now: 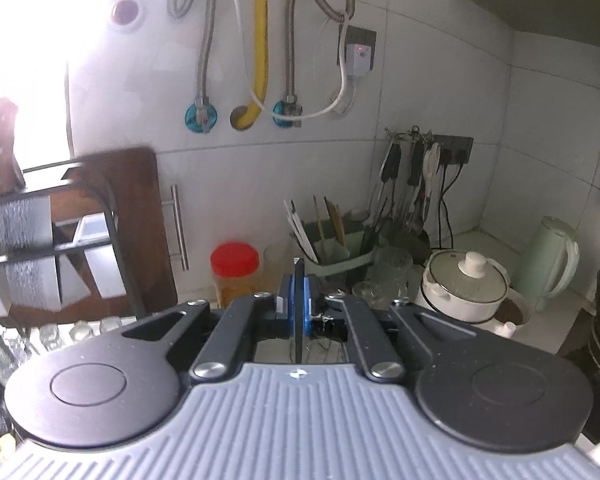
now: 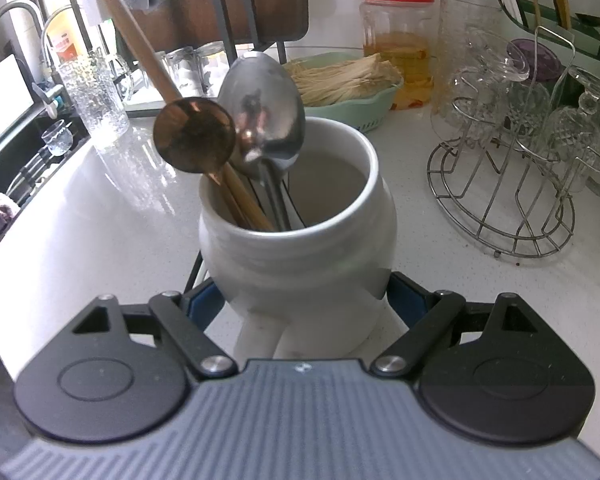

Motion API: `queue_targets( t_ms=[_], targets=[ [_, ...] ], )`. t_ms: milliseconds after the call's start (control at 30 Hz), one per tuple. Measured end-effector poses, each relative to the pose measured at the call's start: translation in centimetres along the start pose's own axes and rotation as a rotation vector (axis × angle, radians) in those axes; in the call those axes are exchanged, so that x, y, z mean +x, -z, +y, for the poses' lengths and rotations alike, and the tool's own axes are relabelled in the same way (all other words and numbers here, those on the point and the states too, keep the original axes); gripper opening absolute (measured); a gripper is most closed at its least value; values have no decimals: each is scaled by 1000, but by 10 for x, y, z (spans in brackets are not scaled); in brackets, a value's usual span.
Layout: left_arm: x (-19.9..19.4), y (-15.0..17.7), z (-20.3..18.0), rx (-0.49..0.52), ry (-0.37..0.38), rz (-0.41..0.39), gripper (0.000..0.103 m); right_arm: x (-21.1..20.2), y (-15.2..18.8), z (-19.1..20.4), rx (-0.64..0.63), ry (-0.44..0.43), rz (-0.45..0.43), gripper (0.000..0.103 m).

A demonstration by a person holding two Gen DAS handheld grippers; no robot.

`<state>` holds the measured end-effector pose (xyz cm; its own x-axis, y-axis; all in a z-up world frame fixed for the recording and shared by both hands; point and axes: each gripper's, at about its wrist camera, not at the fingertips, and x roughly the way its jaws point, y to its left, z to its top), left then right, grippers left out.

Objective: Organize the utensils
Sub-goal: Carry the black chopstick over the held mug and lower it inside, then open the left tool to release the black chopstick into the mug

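Observation:
In the right wrist view a white ceramic jar (image 2: 300, 256) stands on the pale counter. My right gripper (image 2: 304, 300) is shut on it, one blue pad on each side of its belly. Inside the jar are a steel spoon (image 2: 268, 108), a copper spoon (image 2: 194, 136) and some wooden sticks, bowls up. A long wooden handle (image 2: 132, 28) slants up to the left behind them. In the left wrist view my left gripper (image 1: 299, 280) is shut on a thin dark utensil handle (image 1: 299, 266) that stands upright between the pads, high above the counter. Its lower end is hidden.
Against the back wall are a green holder with chopsticks (image 1: 332, 256), hanging utensils (image 1: 404, 184), a red-lidded jar (image 1: 236, 272), a white pot (image 1: 468, 284) and a kettle (image 1: 552, 256). A wire glass rack (image 2: 500, 184) stands right of the jar, a green basket (image 2: 352, 120) behind it, and a sink (image 2: 20, 152) to the left.

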<state>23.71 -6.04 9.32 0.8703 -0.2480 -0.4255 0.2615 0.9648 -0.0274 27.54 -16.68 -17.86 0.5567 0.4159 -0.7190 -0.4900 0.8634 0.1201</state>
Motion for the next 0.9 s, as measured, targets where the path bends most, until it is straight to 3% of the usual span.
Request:
queue_targets(
  t_ms=[133,400,667,900],
  targets=[
    [11,-6,7,-18,11,-6,5,0,0,1,4,3,-1,90],
    [55,10,22,-99,54,98,5,0,2,1,7,2,-8,90],
    [112,16,21,-39,78,286,5,0,2,1,7,2,-11,90],
    [146,3,15,5,162,504,5,-1,2,2,10,6,-13,90]
  ],
)
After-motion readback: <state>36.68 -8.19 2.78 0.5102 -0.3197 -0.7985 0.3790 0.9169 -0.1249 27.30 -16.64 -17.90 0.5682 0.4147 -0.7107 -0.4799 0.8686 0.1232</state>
